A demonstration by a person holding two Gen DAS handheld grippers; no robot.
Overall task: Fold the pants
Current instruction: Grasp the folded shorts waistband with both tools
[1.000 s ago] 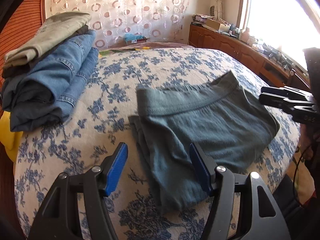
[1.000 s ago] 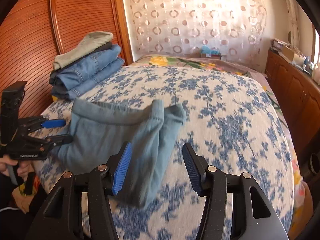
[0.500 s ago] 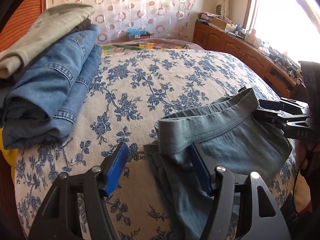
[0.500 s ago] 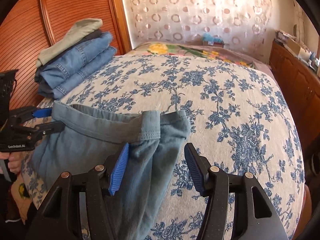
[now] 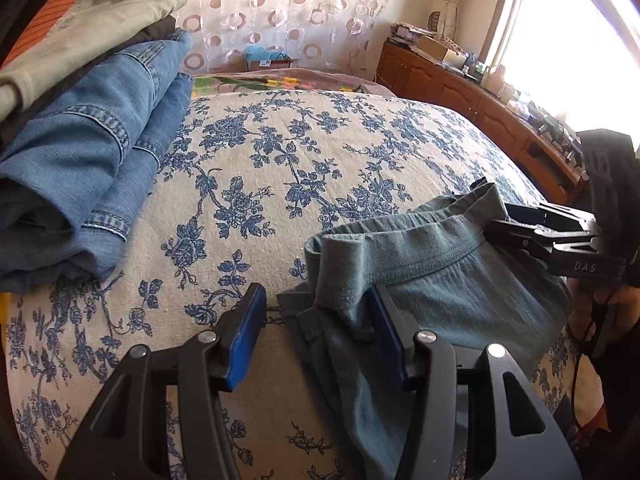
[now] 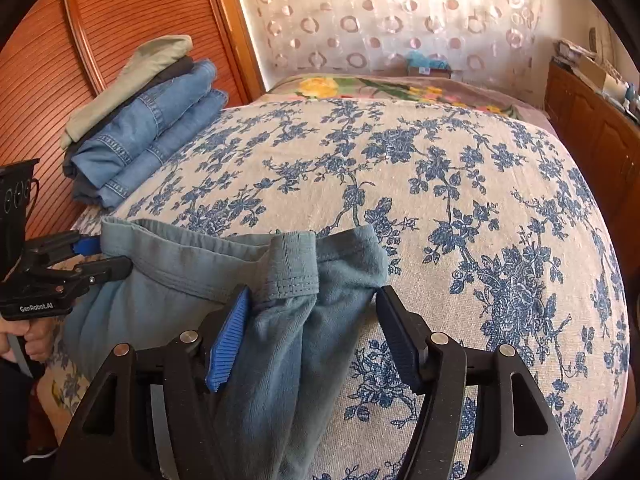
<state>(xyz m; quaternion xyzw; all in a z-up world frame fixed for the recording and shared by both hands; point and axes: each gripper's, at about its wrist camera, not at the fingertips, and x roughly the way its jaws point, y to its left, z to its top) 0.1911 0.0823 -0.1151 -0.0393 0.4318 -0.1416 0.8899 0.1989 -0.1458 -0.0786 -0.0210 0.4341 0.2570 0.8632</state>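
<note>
Folded grey-green pants (image 5: 440, 276) lie near the front edge of the bed, waistband facing away; they also show in the right wrist view (image 6: 288, 312). My left gripper (image 5: 318, 320) is open, its fingers astride the left corner of the waistband. My right gripper (image 6: 312, 320) is open, its fingers astride the right corner of the waistband. The right gripper (image 5: 516, 228) shows at the waistband's far end in the left wrist view, and the left gripper (image 6: 100, 256) at the other end in the right wrist view.
A stack of folded jeans and other pants (image 5: 80, 140) (image 6: 144, 124) sits at the bed's left side by a wooden panel (image 6: 100, 20). The blue floral bedspread (image 5: 300, 148) stretches beyond. A wooden cabinet (image 5: 460, 88) with clutter runs along the right.
Both grippers have moved forward onto the two corners of the waistband, which is now bunched and slightly raised between the open fingers. The pants sit nearer in both views.
</note>
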